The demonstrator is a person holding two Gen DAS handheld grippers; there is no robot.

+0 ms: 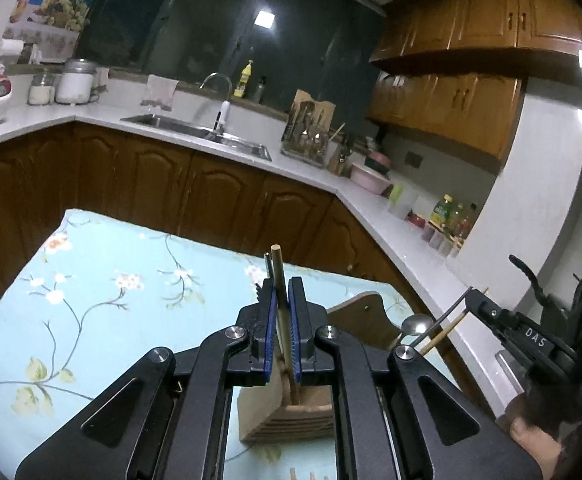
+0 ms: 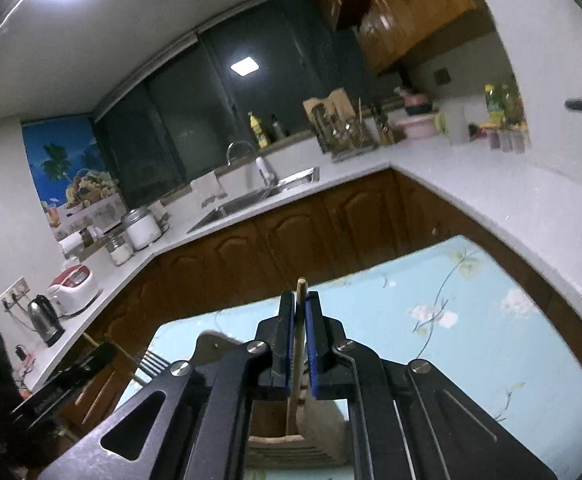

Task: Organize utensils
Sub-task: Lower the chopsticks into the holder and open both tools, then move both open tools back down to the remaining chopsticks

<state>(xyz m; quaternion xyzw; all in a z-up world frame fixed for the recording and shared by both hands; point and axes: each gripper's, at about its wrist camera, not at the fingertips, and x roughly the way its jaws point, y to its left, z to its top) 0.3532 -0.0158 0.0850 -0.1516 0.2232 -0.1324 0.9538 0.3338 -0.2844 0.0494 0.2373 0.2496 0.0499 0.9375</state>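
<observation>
Both hand-held grippers are closed on utensils: our left one (image 1: 281, 320) pinches a chopstick (image 1: 278, 276) and a thin dark utensil, our right one (image 2: 300, 332) a single chopstick (image 2: 300, 312); each stick runs upright, directly above the wooden holder (image 1: 291, 416) on the desk (image 1: 103, 280), so both go straight down

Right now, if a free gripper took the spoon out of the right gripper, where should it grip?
On the spoon, the bare thin handle between bowl and right gripper, approached from the side. The handle is narrow and straight; the bowl is wide and rounded.
</observation>
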